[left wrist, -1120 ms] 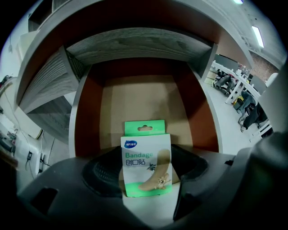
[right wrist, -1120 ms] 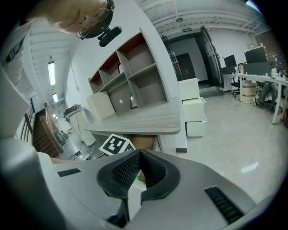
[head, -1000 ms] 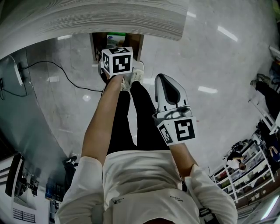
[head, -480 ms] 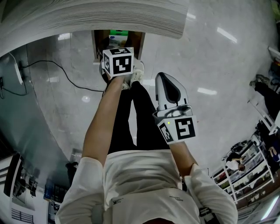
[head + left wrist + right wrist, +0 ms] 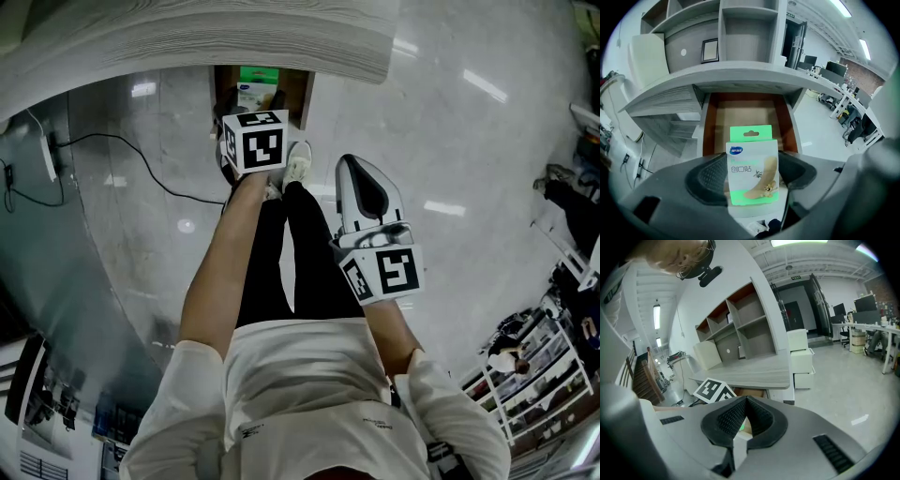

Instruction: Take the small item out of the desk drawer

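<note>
Pinching a flat green-and-white cardboard packet between ribbed left fingers; right fingers together.

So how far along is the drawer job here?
Done: the drawer is open and the box is gripped by the left gripper, apparently lifted off the drawer floor. In hand: carrying it out; it hangs in front of the open drawer. Left: bring it fully clear and set it down. The right gripper is shut, empty.
</note>
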{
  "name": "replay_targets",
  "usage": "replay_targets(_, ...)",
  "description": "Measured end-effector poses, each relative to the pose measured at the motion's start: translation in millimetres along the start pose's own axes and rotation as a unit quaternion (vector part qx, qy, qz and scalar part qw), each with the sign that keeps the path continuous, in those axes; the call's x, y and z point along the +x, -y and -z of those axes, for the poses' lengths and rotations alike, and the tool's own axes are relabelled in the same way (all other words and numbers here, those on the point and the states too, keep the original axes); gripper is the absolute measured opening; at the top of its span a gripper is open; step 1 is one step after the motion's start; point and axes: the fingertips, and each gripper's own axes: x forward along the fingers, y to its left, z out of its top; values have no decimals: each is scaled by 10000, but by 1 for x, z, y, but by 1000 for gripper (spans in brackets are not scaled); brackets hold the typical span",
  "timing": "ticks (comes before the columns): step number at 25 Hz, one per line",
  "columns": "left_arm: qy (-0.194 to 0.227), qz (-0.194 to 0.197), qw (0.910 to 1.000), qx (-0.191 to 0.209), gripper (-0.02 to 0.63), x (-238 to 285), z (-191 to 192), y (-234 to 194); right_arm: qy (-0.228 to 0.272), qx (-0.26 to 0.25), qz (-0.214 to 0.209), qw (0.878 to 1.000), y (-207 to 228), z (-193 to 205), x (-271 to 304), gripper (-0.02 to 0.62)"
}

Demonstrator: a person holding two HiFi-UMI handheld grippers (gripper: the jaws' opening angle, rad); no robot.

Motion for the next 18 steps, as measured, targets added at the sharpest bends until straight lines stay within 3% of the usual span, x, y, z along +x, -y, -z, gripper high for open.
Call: replay_targets(18, 394, 169, 9990, 141, 348, -87, -25, 14, 271, -141, 179, 9994, -28, -41, -37, 32)
